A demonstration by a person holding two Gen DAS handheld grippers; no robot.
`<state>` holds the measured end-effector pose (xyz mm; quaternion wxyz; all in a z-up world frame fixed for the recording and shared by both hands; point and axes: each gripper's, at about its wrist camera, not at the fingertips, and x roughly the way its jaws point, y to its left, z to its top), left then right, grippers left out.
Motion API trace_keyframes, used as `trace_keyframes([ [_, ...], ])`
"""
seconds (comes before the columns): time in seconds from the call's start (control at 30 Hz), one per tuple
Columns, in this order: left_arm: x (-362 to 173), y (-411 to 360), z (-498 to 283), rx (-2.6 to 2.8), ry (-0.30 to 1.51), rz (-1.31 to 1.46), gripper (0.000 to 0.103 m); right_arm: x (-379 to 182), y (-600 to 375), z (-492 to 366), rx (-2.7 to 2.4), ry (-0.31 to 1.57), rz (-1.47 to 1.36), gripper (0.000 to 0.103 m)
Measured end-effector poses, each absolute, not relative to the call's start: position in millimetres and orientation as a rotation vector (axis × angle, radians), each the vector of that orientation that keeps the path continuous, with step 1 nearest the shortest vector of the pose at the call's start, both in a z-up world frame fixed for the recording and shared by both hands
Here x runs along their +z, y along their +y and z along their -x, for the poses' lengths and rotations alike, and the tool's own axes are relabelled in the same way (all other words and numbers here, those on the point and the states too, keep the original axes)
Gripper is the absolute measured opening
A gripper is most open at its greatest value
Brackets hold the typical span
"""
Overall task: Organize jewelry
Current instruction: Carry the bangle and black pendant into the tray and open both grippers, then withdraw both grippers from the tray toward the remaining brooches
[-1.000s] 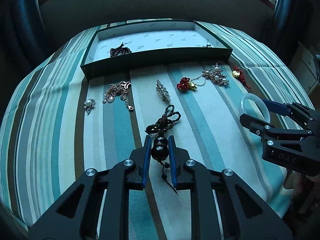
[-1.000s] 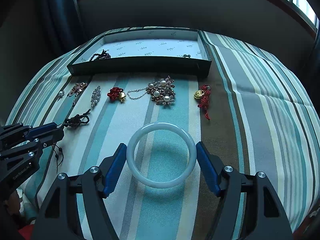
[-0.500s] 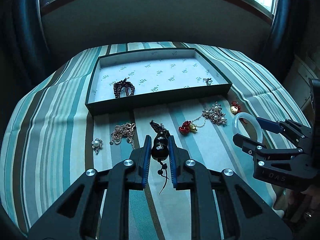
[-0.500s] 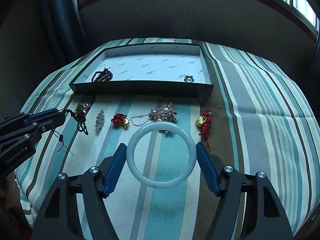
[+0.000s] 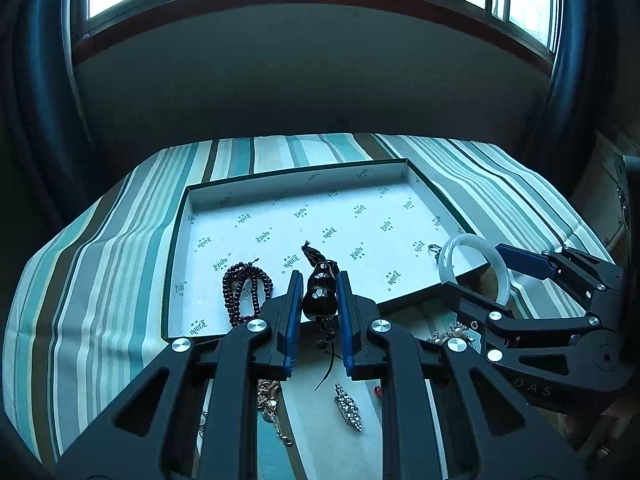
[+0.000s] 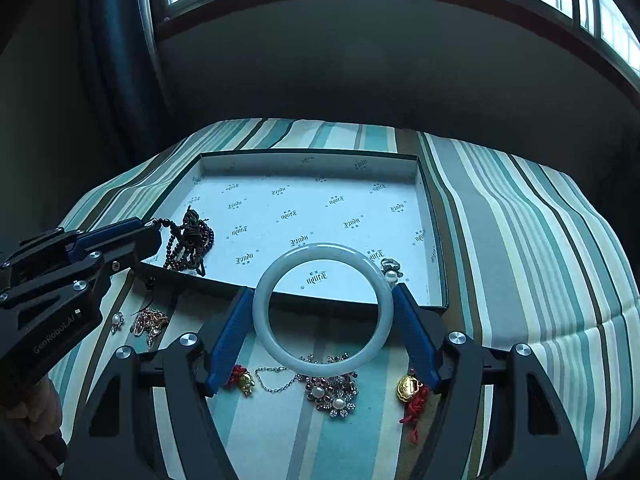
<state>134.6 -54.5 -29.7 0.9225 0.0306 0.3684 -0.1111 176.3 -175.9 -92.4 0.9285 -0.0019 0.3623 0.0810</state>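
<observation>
Your left gripper (image 5: 319, 312), marked GenRobot.AI, clamps the dark gourd pendant (image 5: 319, 294); your right gripper (image 6: 323, 330) grips the white bangle (image 6: 323, 308) at lower centre

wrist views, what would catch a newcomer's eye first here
The pale bangle, gripped across its width by the right gripper, hangs over the near wall of the open box. The left gripper pinches a dark gourd pendant at the same edge, beside dark beads lying in the box.

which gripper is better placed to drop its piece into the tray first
Left, probably. The left gripper holds the dark gourd pendant just past the tray front wall; the right gripper's white bangle straddles that wall.
</observation>
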Motion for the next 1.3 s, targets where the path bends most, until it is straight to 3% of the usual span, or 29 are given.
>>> trace_keyframes([
  [0.33,-62.7,-55.5,-203.4,-0.191,0.818,-0.006,0.017,-124.4,-165.8,-248.6,0.21,0.827,0.038,0.07],
  [0.77,-101.9,-53.1,-219.9,-0.203,0.913,0.015,0.017,-150.5,-160.9,-256.7,0.262,0.876,0.055,0.07],
  [1.0,-102.0,-49.5,-220.7,-0.196,0.92,0.029,0.03,-148.2,-160.1,-255.8,0.256,0.865,0.07,0.071],
  [1.13,-99.5,-48.8,-219.7,-0.191,0.913,0.031,0.047,-144.1,-159.6,-253.3,0.255,0.851,0.081,0.071],
  [1.3,-90.4,-48.3,-215.0,-0.186,0.895,0.031,0.056,-135.2,-162.0,-246.2,0.244,0.832,0.088,0.075],
])
